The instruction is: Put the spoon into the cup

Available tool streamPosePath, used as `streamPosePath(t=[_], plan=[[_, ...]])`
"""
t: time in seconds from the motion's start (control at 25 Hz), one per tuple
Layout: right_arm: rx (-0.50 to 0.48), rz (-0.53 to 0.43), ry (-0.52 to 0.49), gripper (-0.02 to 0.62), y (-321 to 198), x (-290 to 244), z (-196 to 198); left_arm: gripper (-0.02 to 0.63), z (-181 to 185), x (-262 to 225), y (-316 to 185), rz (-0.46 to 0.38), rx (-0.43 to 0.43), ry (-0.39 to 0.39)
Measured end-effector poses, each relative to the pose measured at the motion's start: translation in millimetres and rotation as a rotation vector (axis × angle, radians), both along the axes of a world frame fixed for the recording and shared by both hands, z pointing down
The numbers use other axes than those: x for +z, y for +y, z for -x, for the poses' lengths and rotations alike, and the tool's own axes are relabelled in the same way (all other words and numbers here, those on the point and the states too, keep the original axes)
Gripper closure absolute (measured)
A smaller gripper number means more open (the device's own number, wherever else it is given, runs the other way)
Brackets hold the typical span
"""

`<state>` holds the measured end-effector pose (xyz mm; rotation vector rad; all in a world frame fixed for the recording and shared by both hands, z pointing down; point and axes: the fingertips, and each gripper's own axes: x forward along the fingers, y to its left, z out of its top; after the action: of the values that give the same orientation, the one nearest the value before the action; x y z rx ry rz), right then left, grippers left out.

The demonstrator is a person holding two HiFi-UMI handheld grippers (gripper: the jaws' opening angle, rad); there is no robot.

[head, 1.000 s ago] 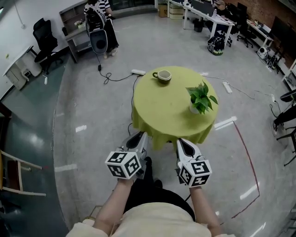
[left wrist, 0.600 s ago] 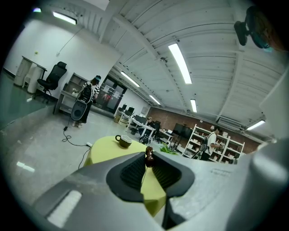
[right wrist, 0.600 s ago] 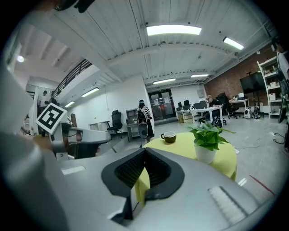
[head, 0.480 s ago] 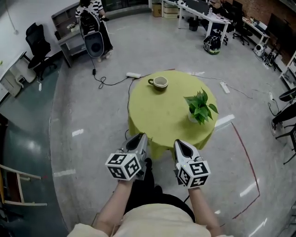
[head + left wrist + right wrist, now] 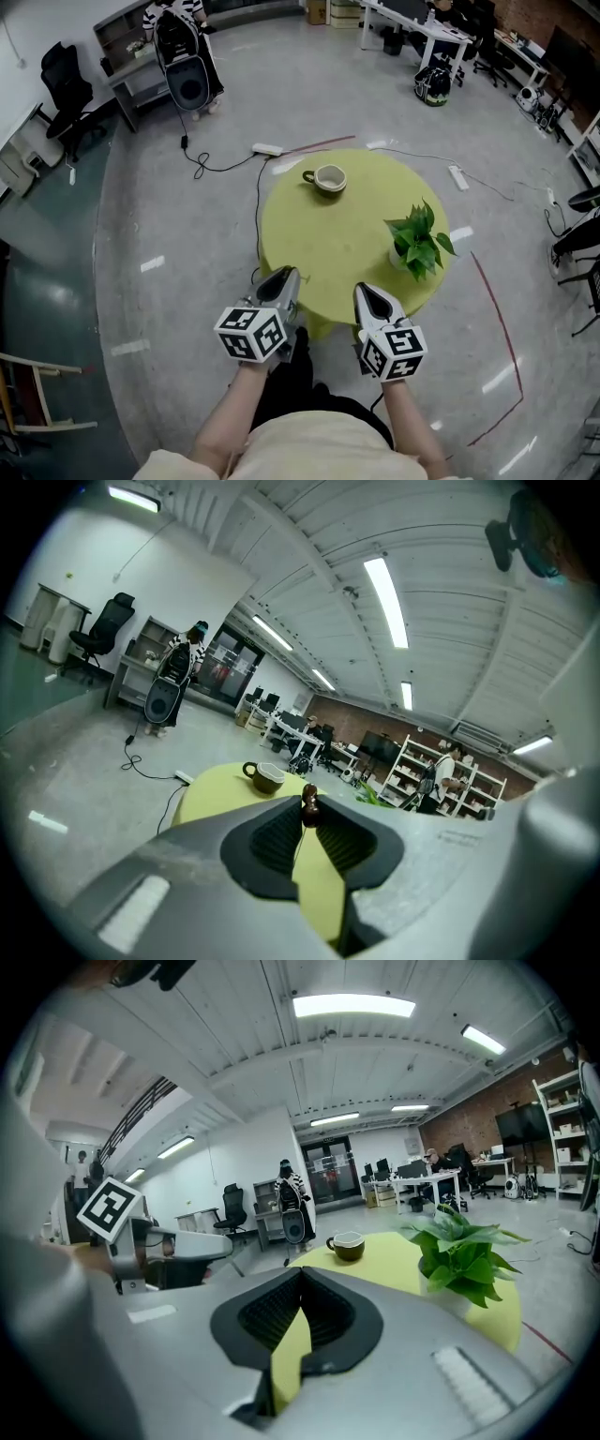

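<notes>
Left tool [image 5: 284,277] is gripping what is probably the spoon [image 5: 307,807]; only a small dark end is showing at its tips. Right tool [image 5: 367,292] is riding closed and empty, not needed for the carry. Cup [image 5: 329,178] is sitting at the far side of the worktop [image 5: 328,246], well apart from both.

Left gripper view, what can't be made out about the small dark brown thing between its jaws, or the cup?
- Small dark brown thing, likely the spoon: left gripper view shows only its knobby tip; the closed jaws cover the rest.
- Head view: the left gripper hides it entirely.
- Olive cup with cream inside: too small in every view to tell if empty.
</notes>
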<state>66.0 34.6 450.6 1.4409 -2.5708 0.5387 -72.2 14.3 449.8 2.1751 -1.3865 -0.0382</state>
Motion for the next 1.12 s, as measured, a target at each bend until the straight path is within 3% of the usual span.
streamPosePath(t=[0.64,1.12], plan=[[0.093,0.001,0.01,0.594,-94.5,-6.0,20.7,0.557,16.2,-3.2,-109.6,0.017,0.083,0.026],[0.155,0.01,0.024,0.594,-139.2,-2.1,28.9,0.557,21.1,0.6,-162.4,0.012,0.137,0.027]])
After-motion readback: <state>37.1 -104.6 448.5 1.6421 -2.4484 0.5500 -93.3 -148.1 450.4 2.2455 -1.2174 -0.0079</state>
